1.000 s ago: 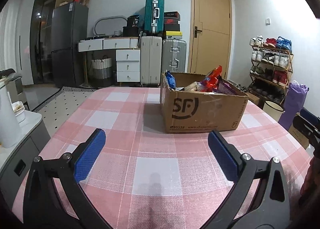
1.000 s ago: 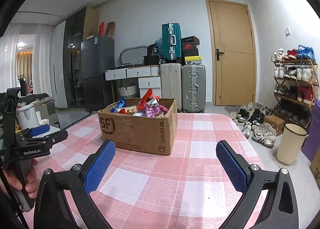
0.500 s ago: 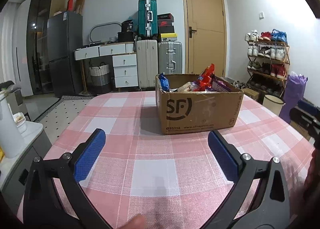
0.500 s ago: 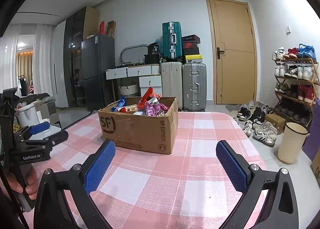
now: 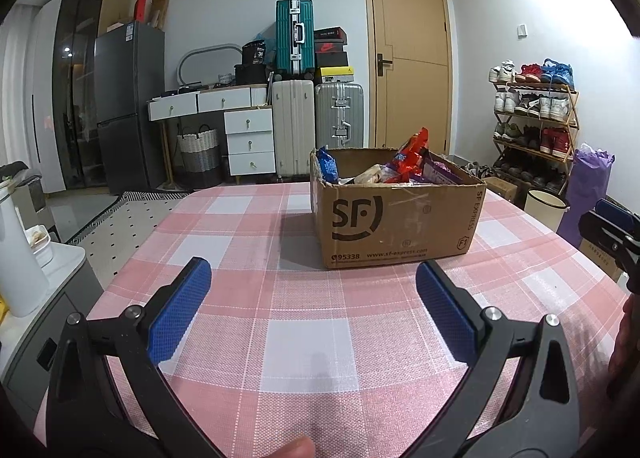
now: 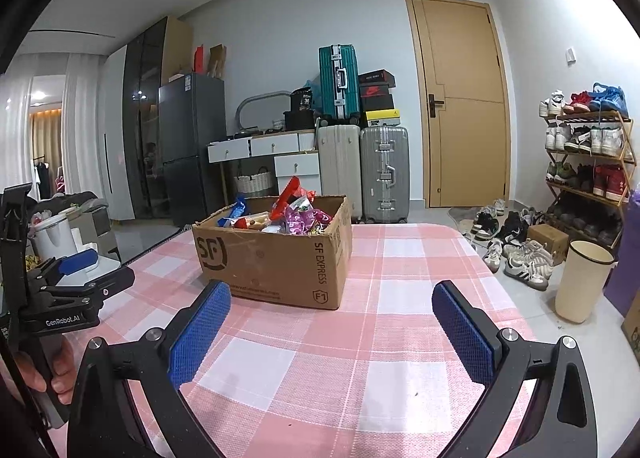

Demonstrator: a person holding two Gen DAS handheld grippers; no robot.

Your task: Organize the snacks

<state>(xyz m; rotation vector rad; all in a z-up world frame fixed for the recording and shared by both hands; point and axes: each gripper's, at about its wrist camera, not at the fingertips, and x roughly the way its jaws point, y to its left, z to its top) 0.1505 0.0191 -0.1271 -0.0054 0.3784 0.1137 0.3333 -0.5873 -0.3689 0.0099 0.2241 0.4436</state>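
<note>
The box [image 5: 398, 217] stands on the worktop [image 5: 304, 342], toward its far edge and nearer the far right corner than the far left one as the left view shows it. It is open at the top and holds the snacks [image 5: 394, 167] in a loose heap: a red bag stands upright above the rim, a blue pack leans at the near left inner corner, and purple wrappers lie to the right. The left claw [image 5: 312, 310] hangs above the near part of the worktop, fingers spread wide, holding nothing; the box lies ahead and slightly right of it. The right claw [image 6: 330, 332] hangs likewise, fingers spread wide and empty; in its view the box [image 6: 276, 256] lies ahead and slightly left. The box therefore sits between the two claw axes, with its printed long face turned toward the left claw. Neither claw is clearly nearer. The cloth between each claw and the box carries nothing, so a straight approach is unobstructed. The right edge of the worktop runs close beside the right claw's path; bare cloth lies on the left side.
</note>
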